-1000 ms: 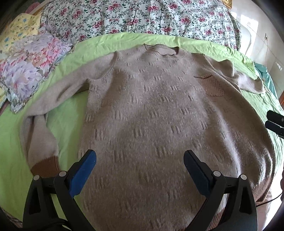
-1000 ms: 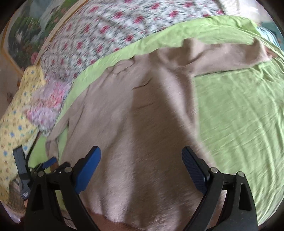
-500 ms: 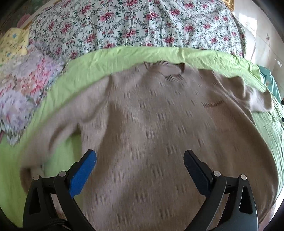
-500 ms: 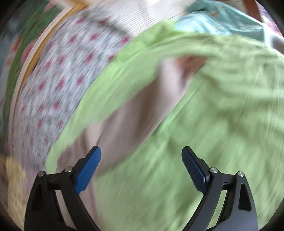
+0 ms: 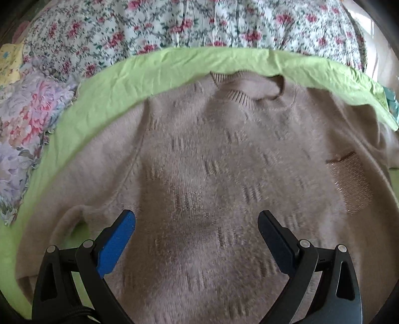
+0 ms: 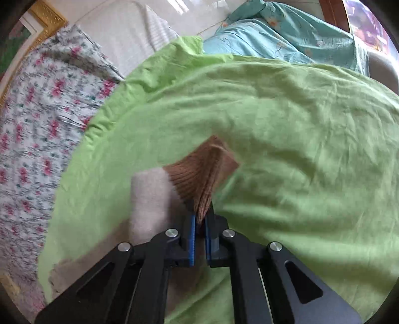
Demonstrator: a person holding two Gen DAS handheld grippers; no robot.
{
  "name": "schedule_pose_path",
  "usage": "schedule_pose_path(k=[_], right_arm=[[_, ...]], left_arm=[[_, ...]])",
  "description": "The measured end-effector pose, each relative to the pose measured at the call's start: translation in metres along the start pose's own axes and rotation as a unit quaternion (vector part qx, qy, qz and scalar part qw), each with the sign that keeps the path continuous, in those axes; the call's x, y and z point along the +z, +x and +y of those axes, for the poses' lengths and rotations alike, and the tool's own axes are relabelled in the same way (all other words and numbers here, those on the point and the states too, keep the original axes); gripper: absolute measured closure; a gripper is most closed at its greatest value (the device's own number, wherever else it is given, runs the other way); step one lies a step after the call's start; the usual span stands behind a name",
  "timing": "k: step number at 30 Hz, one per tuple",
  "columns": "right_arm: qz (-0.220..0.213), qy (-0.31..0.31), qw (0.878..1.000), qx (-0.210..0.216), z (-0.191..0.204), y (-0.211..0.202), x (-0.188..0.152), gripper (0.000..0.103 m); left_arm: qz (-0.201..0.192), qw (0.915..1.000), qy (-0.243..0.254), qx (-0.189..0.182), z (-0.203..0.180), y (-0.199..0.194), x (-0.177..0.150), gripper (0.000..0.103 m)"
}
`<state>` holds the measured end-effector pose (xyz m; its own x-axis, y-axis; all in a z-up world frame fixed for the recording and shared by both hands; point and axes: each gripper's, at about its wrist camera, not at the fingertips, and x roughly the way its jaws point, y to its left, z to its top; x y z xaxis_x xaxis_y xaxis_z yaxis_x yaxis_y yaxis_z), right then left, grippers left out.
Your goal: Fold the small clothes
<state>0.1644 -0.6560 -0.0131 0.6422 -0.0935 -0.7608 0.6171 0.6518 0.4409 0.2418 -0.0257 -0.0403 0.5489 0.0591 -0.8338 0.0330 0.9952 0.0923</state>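
Sweater (image 5: 212, 179), soft, limp and likely light, is lying flat on the green sheet (image 5: 104, 82) of the bed, the left claw (image 5: 197, 224) hovering wide open and empty above it while the right claw (image 6: 200, 224) is pinching the brown ribbed cuff (image 6: 199, 172), a firm hold.

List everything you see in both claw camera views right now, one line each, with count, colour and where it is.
Knitted long-sleeved sweater: one, beige, spread flat on the sheet, collar at the far end.
Ribbed sleeve cuff: one, brown, pinched in the right claw.
Bed sheet: one, lime green, under the sweater.
Rose-print quilt: one, white with pink flowers, beyond the sheet.
Pastel floral fabric: one, lilac and pink, left of the sheet.
Flower-print cloth: one, turquoise, past the sheet's far edge.
Left claw: one, black with blue pads, open above the sweater.
Right claw: one, black with blue pads, shut on the cuff.
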Motion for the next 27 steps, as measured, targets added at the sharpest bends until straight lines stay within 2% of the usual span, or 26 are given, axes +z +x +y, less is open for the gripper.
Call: schedule_pose_path(k=[3, 6, 7, 9, 12, 14, 18, 20, 22, 23, 24, 26, 27], right_arm=[[-0.023, -0.038, 0.998, 0.05, 0.03, -0.03, -0.013, 0.096], [-0.025, -0.093, 0.986, 0.133, 0.087, -0.059, -0.041, 0.096], [-0.016, -0.119, 0.978, 0.173, 0.117, -0.069, -0.058, 0.096], [0.002, -0.149, 0.964, 0.219, 0.158, -0.074, -0.082, 0.096], [0.06, -0.182, 0.936, 0.296, 0.226, -0.072, -0.133, 0.096], [0.103, -0.204, 0.915, 0.333, 0.27, -0.063, -0.173, 0.096], [0.184, -0.235, 0.881, 0.367, 0.343, -0.031, -0.249, 0.096], [0.233, -0.241, 0.859, 0.388, 0.375, -0.012, -0.292, 0.096], [0.257, -0.262, 0.847, 0.384, 0.395, -0.004, -0.326, 0.092], [0.259, -0.273, 0.848, 0.372, 0.4, -0.002, -0.339, 0.083], [0.261, -0.286, 0.85, 0.357, 0.404, 0.003, -0.349, 0.056], [0.267, -0.286, 0.854, 0.343, 0.404, 0.008, -0.359, 0.023], [0.264, -0.276, 0.858, 0.343, 0.398, 0.007, -0.36, 0.022]], left_arm=[[0.013, 0.9999, -0.001, -0.002, 0.003, 0.011, -0.005, 0.004], [0.016, 0.9998, -0.003, -0.011, 0.007, 0.009, -0.012, 0.004], [0.013, 0.9997, -0.005, -0.019, 0.008, 0.004, -0.014, 0.004], [0.007, 0.9996, -0.006, -0.028, 0.01, -0.004, -0.018, 0.004], [-0.007, 0.9986, -0.017, -0.049, 0.02, -0.021, -0.025, 0.004], [-0.012, 0.9979, -0.023, -0.059, 0.025, -0.03, -0.03, 0.004], [-0.017, 0.996, -0.039, -0.078, 0.043, -0.041, -0.039, 0.004], [-0.018, 0.995, -0.048, -0.085, 0.052, -0.041, -0.041, 0.004], [-0.017, 0.9936, -0.058, -0.096, 0.061, -0.04, -0.04, 0.004], [-0.015, 0.9925, -0.063, -0.104, 0.064, -0.04, -0.039, 0.004], [-0.015, 0.9919, -0.065, -0.109, 0.066, -0.038, -0.037, 0.004], [-0.01, 0.9898, -0.07, -0.123, 0.068, -0.034, -0.032, 0.004], [-0.007, 0.9887, -0.073, -0.131, 0.067, -0.031, -0.029, 0.004]])
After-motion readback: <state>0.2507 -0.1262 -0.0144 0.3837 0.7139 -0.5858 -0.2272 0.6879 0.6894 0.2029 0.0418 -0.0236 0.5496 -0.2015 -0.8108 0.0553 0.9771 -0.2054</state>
